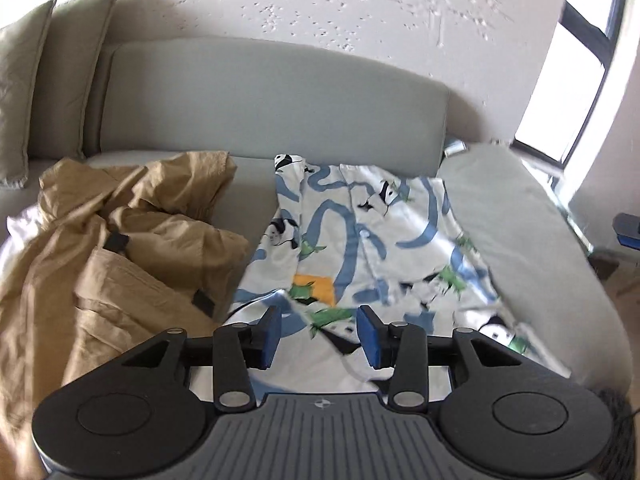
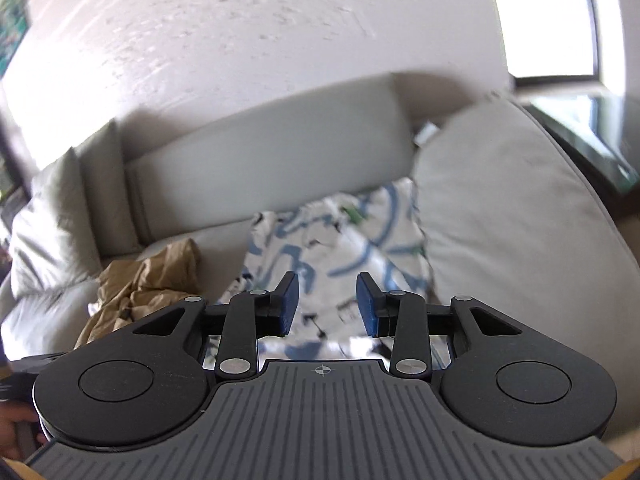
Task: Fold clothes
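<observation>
Grey sofa (image 1: 260,92) against a white textured wall carries the clothes. At 12 o'clock of both released hand-held grippers, left (image 1: 319,336) and right (image 2: 327,304), lies the panda-print garment (image 1: 360,240); nothing sits between their pads. A tan garment (image 1: 120,240) lies crumpled at 10 o'clock.

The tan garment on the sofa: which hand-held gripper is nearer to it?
Left. The left hand-held gripper hangs over the panda-print garment, with the tan garment right beside it. The right hand-held gripper sits farther off, also above the print.
</observation>
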A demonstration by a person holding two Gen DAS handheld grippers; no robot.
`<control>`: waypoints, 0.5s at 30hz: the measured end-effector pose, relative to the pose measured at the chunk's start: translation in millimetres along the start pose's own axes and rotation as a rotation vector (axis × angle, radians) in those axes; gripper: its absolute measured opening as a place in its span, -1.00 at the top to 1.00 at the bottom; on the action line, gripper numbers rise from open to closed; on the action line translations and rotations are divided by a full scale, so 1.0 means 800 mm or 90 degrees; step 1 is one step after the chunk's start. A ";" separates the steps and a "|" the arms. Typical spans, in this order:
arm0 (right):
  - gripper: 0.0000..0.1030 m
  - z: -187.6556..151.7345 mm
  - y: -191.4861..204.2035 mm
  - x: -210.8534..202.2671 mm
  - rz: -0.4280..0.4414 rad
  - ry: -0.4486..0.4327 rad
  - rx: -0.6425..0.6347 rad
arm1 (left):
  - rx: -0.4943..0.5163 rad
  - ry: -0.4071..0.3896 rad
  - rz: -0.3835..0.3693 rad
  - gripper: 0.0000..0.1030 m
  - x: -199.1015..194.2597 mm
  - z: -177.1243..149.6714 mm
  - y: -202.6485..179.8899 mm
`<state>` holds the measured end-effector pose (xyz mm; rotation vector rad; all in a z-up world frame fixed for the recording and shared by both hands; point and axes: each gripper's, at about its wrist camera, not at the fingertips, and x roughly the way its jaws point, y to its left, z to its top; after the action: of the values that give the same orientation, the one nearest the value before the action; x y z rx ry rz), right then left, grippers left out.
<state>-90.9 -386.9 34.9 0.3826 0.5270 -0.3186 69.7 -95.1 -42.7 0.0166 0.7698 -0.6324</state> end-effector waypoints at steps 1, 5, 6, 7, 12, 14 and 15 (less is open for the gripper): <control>0.24 0.009 0.008 0.007 0.001 -0.002 -0.018 | -0.022 0.001 -0.002 0.24 0.006 0.001 0.002; 0.42 0.045 0.044 0.029 0.017 -0.013 -0.078 | -0.109 0.004 -0.015 0.26 0.029 0.007 0.010; 0.46 0.054 0.053 0.034 0.024 -0.017 -0.088 | -0.120 0.002 -0.018 0.26 0.032 0.009 0.012; 0.46 0.063 0.062 0.037 0.030 -0.023 -0.094 | -0.125 -0.003 -0.023 0.26 0.034 0.011 0.013; 0.37 0.100 0.108 0.036 0.021 -0.116 -0.169 | -0.102 -0.002 -0.031 0.24 0.059 0.025 0.021; 0.34 0.113 0.121 0.044 0.009 -0.141 -0.193 | -0.108 0.021 -0.053 0.27 0.083 0.031 0.021; 0.34 0.120 0.125 0.052 0.005 -0.143 -0.199 | -0.117 0.023 -0.068 0.27 0.096 0.034 0.020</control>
<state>22.9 -348.1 115.8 0.0449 0.3463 -0.2627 137.3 -129.2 -76.9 -0.1826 0.8661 -0.6618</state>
